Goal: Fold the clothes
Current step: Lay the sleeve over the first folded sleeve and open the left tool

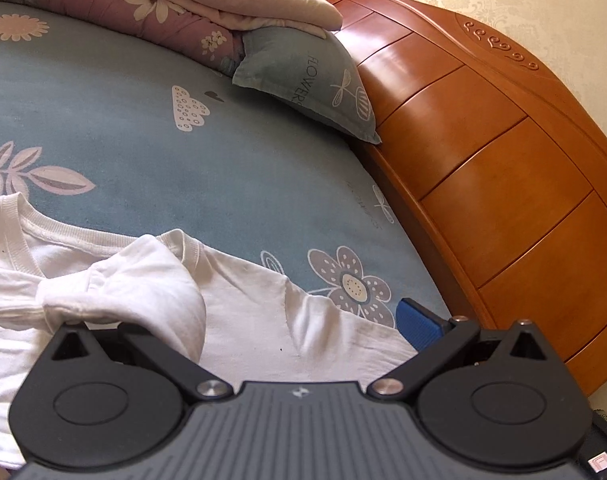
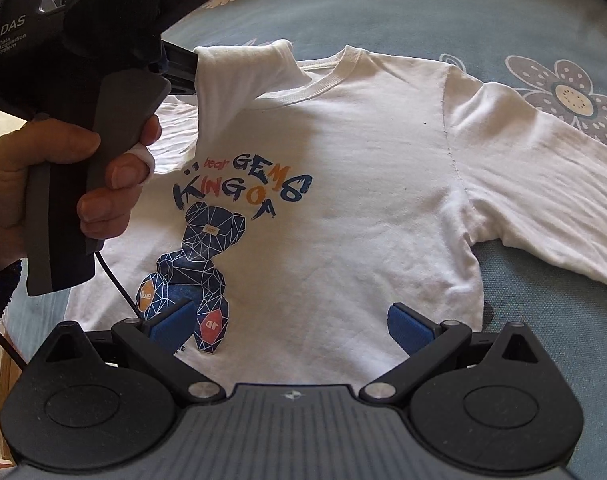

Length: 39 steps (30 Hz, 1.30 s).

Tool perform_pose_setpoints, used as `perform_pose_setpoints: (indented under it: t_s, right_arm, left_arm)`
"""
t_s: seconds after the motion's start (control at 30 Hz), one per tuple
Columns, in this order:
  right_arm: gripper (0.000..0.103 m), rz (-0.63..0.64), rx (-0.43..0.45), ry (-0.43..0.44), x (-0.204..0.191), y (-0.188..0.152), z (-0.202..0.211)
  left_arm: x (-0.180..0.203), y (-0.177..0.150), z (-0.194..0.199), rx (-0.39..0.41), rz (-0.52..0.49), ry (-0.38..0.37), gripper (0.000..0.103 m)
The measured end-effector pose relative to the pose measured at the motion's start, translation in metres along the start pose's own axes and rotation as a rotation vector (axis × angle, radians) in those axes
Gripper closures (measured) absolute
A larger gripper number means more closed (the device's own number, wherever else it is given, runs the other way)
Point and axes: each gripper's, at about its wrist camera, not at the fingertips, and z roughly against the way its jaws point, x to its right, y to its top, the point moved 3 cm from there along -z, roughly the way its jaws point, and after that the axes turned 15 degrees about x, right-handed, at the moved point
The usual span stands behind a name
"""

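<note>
- Your left gripper (image 2: 183, 70) has the white long-sleeved shirt's (image 2: 343, 184) sleeve (image 2: 239, 64) draped against its fingers, lifted over the chest. Whether the fingers are clamped on it, the pictures don't settle.
- Your right gripper (image 2: 291, 322) hangs wide open over the hem, holding nothing.
- The shirt lies print-up mid-bed on the blue floral sheet (image 2: 543, 8), collar (image 2: 327, 76) towards the far edge, hem towards you; its other sleeve (image 2: 543, 184) stretches sideways.
- Judged step: folding that sleeve across. Lay it flat next.

Shirt (image 2: 343, 200) reads "KING OF GEMS"; pillow (image 1: 311, 80) "FLOWER"; hand-held gripper (image 2: 183, 68) "DAS".
</note>
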Motion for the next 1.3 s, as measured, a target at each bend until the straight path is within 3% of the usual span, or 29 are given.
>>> perform_pose_setpoints:
  t_s: [0.27, 0.53, 0.7, 0.9, 0.97, 1.07, 1.17, 1.3]
  right_arm:
    - [0.000, -0.016, 0.001, -0.008, 0.004, -0.005, 0.004]
    - [0.000, -0.026, 0.015, -0.024, 0.011, -0.004, 0.008]
    - [0.000, -0.040, 0.025, -0.031, 0.016, -0.005, 0.012]
    - [0.000, -0.055, 0.032, -0.037, 0.020, -0.008, 0.015]
    - [0.000, -0.059, 0.034, -0.037, 0.021, -0.009, 0.016]
    - [0.000, -0.062, 0.035, -0.033, 0.021, -0.010, 0.015]
    - [0.000, -0.062, 0.032, -0.032, 0.021, -0.012, 0.015]
    - [0.000, -0.065, 0.023, -0.036, 0.021, -0.016, 0.015]
  left_arm:
    - [0.008, -0.017, -0.010, -0.054, -0.069, -0.009, 0.001]
    - [0.008, -0.046, -0.024, -0.206, -0.151, -0.002, 0.001]
    - [-0.014, -0.047, -0.011, -0.185, 0.036, -0.009, 0.001]
    - [-0.053, -0.033, 0.013, -0.039, 0.354, 0.083, 0.001]
    - [-0.059, -0.029, 0.017, 0.014, 0.370, 0.114, 0.001]
    - [-0.046, -0.017, 0.016, 0.048, 0.259, 0.116, 0.001]
    - [-0.013, -0.008, 0.005, 0.051, 0.081, 0.029, 0.001]
    - [0.030, -0.023, -0.021, -0.083, -0.101, -0.126, 0.001]
